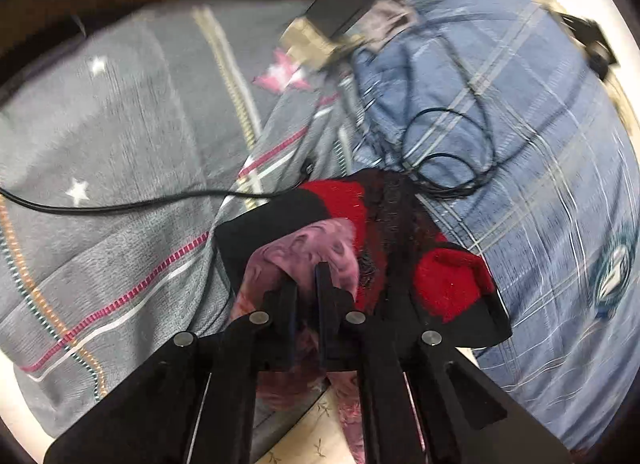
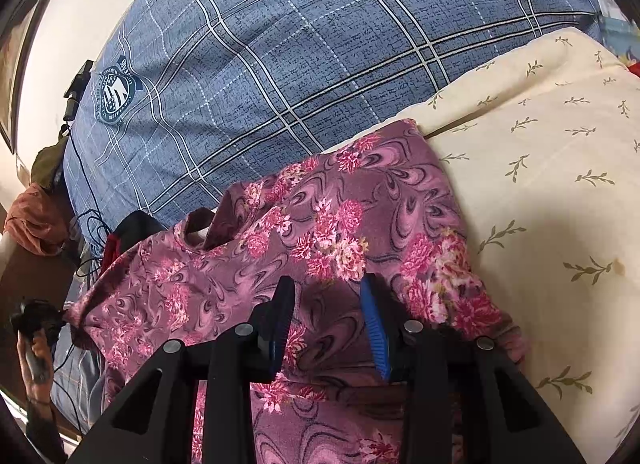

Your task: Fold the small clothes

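A mauve garment with pink flowers [image 2: 320, 224] lies spread over a cream leaf-print cover [image 2: 540, 144]. My right gripper [image 2: 326, 284] hovers low over its near part, open, with the blue pads apart and only flat cloth beneath them. In the left wrist view my left gripper [image 1: 306, 278] is shut on a bunched edge of the same floral garment [image 1: 304, 248], lifted in front of a red and black garment [image 1: 440, 284]. The right wrist view shows the left gripper [image 2: 60, 318] at the far left, in a person's hand, holding the garment's corner.
A blue plaid pillow [image 2: 280, 64] lies behind the garment, with a looped black cable [image 1: 440, 152] on it. A grey striped sheet with stars [image 1: 120, 144] spreads to the left. An orange cloth [image 2: 36, 220] sits at the bed's left edge.
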A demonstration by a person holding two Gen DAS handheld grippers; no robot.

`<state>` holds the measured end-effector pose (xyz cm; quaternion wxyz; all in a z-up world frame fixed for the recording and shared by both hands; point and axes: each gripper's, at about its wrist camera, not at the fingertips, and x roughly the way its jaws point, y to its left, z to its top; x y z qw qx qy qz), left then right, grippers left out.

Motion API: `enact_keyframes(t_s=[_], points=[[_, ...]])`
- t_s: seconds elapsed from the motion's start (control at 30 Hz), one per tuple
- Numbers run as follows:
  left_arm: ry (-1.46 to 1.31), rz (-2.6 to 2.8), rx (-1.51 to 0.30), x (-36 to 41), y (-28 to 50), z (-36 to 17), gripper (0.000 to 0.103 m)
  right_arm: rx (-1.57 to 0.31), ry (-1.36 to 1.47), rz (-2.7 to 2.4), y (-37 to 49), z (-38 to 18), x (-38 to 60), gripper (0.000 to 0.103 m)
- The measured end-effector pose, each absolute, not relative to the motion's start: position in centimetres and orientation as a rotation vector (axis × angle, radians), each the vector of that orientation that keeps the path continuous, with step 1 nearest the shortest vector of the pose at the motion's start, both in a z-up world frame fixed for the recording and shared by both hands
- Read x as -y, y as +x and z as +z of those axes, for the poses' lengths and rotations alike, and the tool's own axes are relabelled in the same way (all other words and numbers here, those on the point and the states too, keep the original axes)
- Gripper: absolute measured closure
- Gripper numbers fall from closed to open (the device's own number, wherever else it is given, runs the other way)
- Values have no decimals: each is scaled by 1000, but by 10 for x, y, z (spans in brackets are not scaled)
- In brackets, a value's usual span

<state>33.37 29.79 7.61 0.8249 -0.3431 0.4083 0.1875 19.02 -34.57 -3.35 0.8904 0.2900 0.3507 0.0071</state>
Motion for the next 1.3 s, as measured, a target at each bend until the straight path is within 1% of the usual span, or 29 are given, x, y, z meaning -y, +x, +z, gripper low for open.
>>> enact_keyframes(t_s=[0.03,0.07,0.13,0.17,0.2,0.27,0.33,0.37,0.47,0.5,0.63,0.7,0.73,0.77,0.8,0.83,0.9,0.93,0.97,1.0,1.03,1.07,1.1,1.13,1.17,1.23,1.27,1.3], points=[[-765,370,-865,-305,333,75,95,-728,604,16,190,-33,346,67],[-776,345,-860,-309,330,75,91,-727,605,16,190,-34,346,67],[-768,336,-855,-318,330,78,79,-727,606,17,190,-34,346,67],[-743,360,-852,-321,330,81,65,-727,606,17,190,-34,346,67],[-708,396,-843,-327,332,89,56,-727,606,17,190,-34,346,67],[-665,395,-839,-335,337,106,53,-726,607,17,190,-34,346,67],[-641,397,-844,-340,333,122,46,-726,606,17,190,-34,346,67],[-616,383,-858,-337,328,126,40,-726,607,18,190,-34,346,67],[-545,308,-876,-314,295,111,30,-725,607,18,190,-34,346,67],[-552,285,-887,-307,283,99,29,-724,608,19,190,-34,346,67],[-772,185,-892,-295,246,37,29,-726,607,18,190,-34,347,67],[-854,183,-873,-297,249,21,30,-726,607,18,190,-34,346,67],[-874,187,-868,-296,253,19,33,-726,606,18,190,-34,346,67],[-876,195,-862,-295,258,22,62,-726,606,18,190,-34,346,67],[-859,193,-857,-294,264,28,102,-726,606,18,190,-34,346,67],[-811,214,-857,-291,273,44,100,-725,607,18,190,-34,346,67],[-740,287,-789,-286,286,78,100,-725,608,19,190,-34,346,67],[-672,322,-735,-280,296,106,100,-724,608,20,190,-34,346,67],[-604,377,-721,-272,308,123,100,-723,609,22,190,-34,347,67],[-515,455,-722,-263,325,136,96,-722,611,23,190,-34,347,67],[-347,546,-741,-248,360,148,87,-721,611,23,190,-35,347,67],[-236,566,-779,-238,388,148,57,-721,611,23,190,-35,347,67],[-162,545,-839,-232,414,144,35,-721,610,23,190,-35,347,67],[-118,497,-921,-232,436,136,40,-721,610,23,189,-35,347,67],[-126,505,-948,-237,442,133,50,-720,611,24,189,-35,347,67],[-225,440,-928,-251,428,135,50,-718,614,25,188,-35,348,67],[-291,380,-900,-259,409,135,48,-716,616,28,188,-35,348,67],[-331,349,-880,-264,395,133,43,-714,620,32,188,-36,349,67]])
